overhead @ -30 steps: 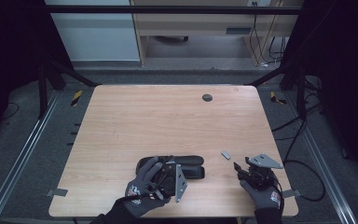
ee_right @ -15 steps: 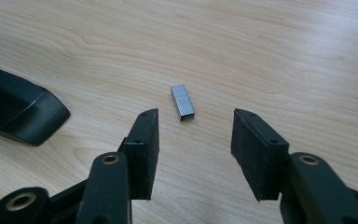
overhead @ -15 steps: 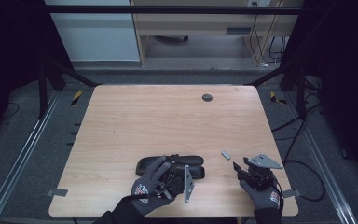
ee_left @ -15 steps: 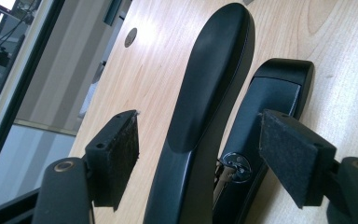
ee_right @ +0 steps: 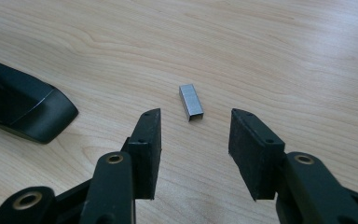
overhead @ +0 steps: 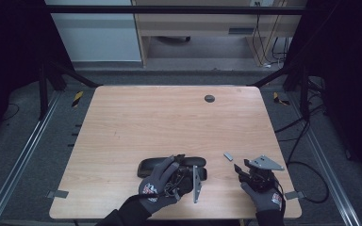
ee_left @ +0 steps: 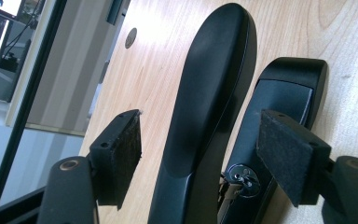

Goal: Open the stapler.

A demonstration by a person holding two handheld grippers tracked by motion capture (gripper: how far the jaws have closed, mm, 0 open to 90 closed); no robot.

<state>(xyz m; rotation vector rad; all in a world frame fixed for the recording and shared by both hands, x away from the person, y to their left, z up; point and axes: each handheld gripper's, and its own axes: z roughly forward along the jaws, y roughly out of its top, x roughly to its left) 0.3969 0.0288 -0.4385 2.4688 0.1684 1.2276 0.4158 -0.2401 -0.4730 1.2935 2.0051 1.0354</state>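
The left gripper (ee_left: 198, 154), jaws just narrowing yet apart, straddles the long black plastic stapler (ee_left: 209, 93) untouched, while the right gripper (ee_right: 193, 154), likewise closing, gapes before the small grey metal staple strip (ee_right: 191, 101).

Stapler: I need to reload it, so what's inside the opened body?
Inside the stapler, opened on the table, a shiny metal spring piece shows near the hinge. The raised top arm covers the channel; staples inside can't be seen.

floor: grey carpet (overhead: 28, 155) | furniture: wooden desk (overhead: 193, 23) | surroundings: dark
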